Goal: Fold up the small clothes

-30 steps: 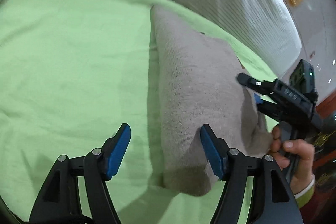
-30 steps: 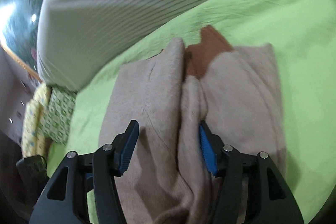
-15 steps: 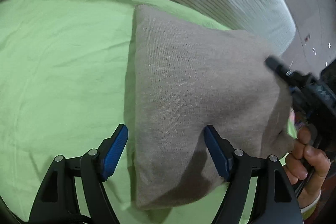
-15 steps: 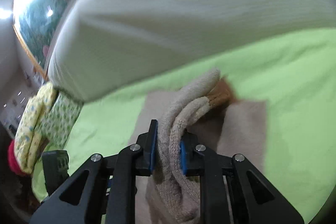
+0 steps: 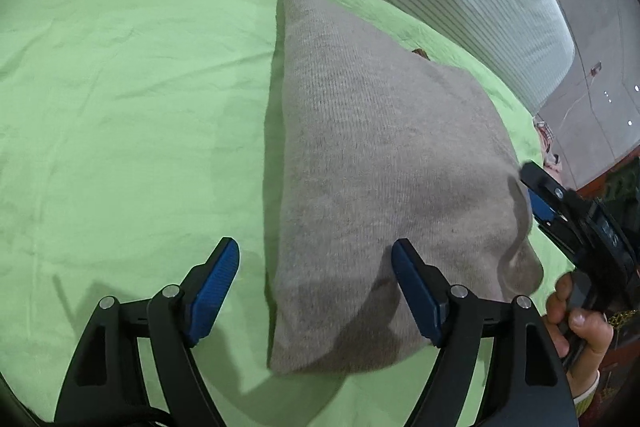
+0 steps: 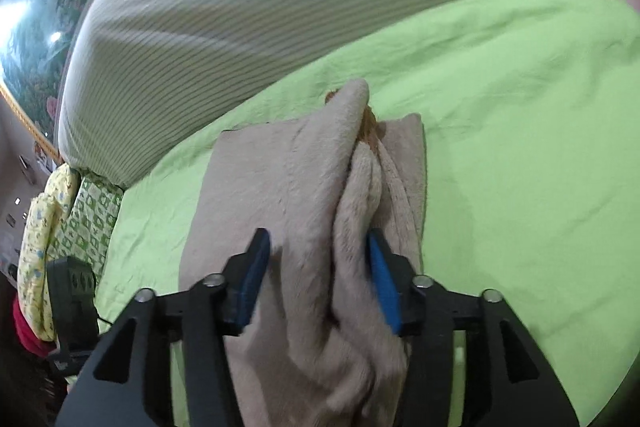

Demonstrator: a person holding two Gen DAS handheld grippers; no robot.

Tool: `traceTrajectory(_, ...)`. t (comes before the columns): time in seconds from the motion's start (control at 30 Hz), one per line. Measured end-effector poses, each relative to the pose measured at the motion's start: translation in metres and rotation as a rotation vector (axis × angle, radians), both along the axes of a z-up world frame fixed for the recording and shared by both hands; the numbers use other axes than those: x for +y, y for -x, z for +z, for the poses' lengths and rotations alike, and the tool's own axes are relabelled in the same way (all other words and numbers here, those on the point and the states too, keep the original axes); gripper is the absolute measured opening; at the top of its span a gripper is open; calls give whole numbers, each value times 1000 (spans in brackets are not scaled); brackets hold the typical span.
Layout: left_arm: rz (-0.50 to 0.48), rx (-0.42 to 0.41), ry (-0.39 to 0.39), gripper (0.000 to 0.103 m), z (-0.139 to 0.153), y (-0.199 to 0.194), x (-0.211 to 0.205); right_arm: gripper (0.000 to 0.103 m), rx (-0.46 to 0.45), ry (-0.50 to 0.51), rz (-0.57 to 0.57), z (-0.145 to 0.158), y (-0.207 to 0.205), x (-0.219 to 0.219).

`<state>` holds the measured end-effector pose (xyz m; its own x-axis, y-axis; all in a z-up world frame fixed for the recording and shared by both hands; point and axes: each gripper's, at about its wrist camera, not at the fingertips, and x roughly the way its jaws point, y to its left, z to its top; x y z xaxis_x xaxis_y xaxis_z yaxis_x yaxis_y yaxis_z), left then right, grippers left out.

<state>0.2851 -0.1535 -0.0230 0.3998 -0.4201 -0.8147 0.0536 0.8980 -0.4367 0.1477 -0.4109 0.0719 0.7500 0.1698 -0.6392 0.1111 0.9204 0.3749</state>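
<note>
Since half a second ago the right claw (image 6: pixel 316 279) has spread apart around the bunched sweater (image 6: pixel 304 195); left claw (image 5: pixel 316 291) apart at lower frame

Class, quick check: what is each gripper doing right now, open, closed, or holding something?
Left gripper: open, holding nothing; the edge of the beige garment lies between its fingers.
Right gripper: partly open, with bunched folds of the garment between its fingers.
</note>
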Motion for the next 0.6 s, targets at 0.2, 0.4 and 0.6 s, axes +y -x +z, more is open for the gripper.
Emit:
traceTrajectory(0.2,-49,-3,5,79,-3,56,5,56,5,42,0,-3,52,17)
traceTrajectory(0.4,-130,-93,-217,79,-11,93,-25,54,16,33,-9,-15,74,28)
traceTrajectory(0.6,-46,-85,-197,42,-13,74,-8,42,14,13,-46,-15,78,23)
